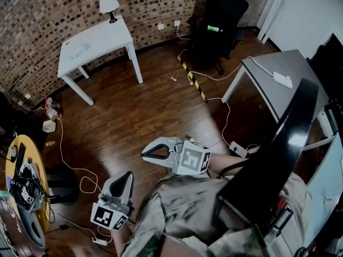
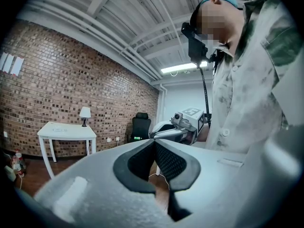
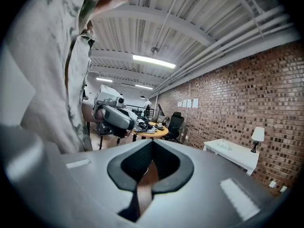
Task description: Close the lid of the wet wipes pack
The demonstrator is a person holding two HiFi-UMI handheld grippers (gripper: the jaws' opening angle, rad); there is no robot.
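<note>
Both 2 grippers are clenched on nothing: left gripper [image 1: 124, 176] lower centre, right gripper [image 1: 146, 154] mid-frame. Best guess, the wet wipes pack [image 1: 79, 50] is that pale thing on the white table [image 1: 110, 36] upper left, well apart, can't confirm. Risk: snagging a floor cable [image 1: 58, 143] on the way over.

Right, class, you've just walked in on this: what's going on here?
A person holds the left gripper and the right gripper close to the body, above a wooden floor. Both sets of tongs are shut with nothing between them. No wet wipes pack can be made out, so closing its lid is not under way.
</note>
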